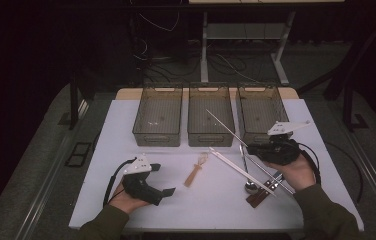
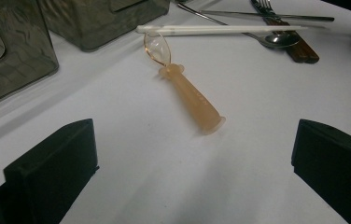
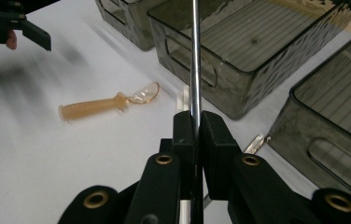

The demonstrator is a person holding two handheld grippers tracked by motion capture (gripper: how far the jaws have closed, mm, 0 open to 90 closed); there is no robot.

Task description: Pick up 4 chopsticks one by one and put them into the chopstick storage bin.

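My right gripper (image 1: 250, 148) is shut on a thin metal chopstick (image 1: 226, 127) and holds it off the table. The stick slants up and left, with its tip over the middle bin (image 1: 211, 136). In the right gripper view the jaws (image 3: 195, 123) pinch the chopstick (image 3: 195, 56), which runs straight ahead over that bin's corner. My left gripper (image 1: 162, 180) rests open at the front left of the white table, with nothing between its jaws. In the left gripper view an orange-handled spoon with a clear bowl (image 2: 187, 93) lies a little ahead of the open gripper (image 2: 194, 140).
Three dark see-through bins stand in a row at the back: left (image 1: 157, 136), middle, right (image 1: 256, 134). A white chopstick (image 1: 233, 166), a metal spoon (image 1: 250, 187), a brown-handled fork (image 1: 260, 196) and another metal stick (image 1: 271, 176) lie below the right hand. The orange spoon (image 1: 195, 172) lies mid-table.
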